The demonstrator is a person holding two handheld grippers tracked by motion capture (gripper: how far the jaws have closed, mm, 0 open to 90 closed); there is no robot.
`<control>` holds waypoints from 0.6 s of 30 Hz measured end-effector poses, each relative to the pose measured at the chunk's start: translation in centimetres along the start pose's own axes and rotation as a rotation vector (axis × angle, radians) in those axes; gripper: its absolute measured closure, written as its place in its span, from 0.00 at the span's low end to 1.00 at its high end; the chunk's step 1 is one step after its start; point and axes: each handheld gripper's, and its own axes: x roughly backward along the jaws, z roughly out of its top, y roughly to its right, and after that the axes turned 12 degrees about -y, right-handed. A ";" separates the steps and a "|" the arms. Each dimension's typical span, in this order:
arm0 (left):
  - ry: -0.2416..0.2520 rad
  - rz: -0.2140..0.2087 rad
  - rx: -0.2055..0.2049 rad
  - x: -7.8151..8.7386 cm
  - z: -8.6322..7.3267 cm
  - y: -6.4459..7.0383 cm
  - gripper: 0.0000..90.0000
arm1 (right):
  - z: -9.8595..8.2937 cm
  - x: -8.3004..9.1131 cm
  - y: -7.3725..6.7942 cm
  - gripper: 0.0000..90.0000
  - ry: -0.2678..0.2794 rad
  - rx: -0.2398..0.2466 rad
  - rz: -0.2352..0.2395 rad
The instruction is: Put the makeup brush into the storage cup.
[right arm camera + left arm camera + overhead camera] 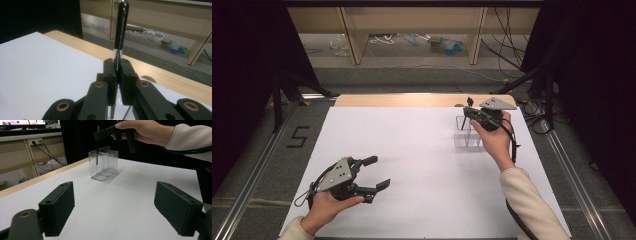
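In the right gripper view, the pen point(120, 30) is cut off by the top edge, and its middle is hidden between the closed jaws of the right gripper point(117, 75). Its lower end is blurred beneath them. In the high view, the clear box point(467, 132) at the far right is partly hidden behind the right hand point(493, 137), and the pen there is too small to make out. The litter point(444, 45) on the far floor is too blurred to identify.

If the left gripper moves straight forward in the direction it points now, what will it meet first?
Probably the clear divided box. It stands ahead between the open jaws of the left gripper, with bare white table before it. The right gripper holds a pen over it.
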 end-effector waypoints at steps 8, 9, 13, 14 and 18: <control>0.000 0.000 0.000 0.0 0.0 0.0 0.19 | -0.1 -0.2 0.0 0.95 0.004 0.013 -0.007; 0.000 -0.001 0.000 0.0 0.0 0.0 0.19 | -0.1 -0.2 0.0 0.95 -0.008 0.008 0.001; 0.000 0.000 0.001 0.0 0.0 0.0 0.19 | -0.2 -0.3 -0.1 0.95 -0.006 0.009 0.003; -0.001 0.000 0.000 0.0 0.0 0.0 0.19 | -0.2 -0.3 -0.1 0.95 -0.004 0.013 0.001; 0.000 0.000 0.001 0.0 0.0 0.0 0.19 | -0.3 -0.4 -0.1 0.95 -0.009 0.007 -0.001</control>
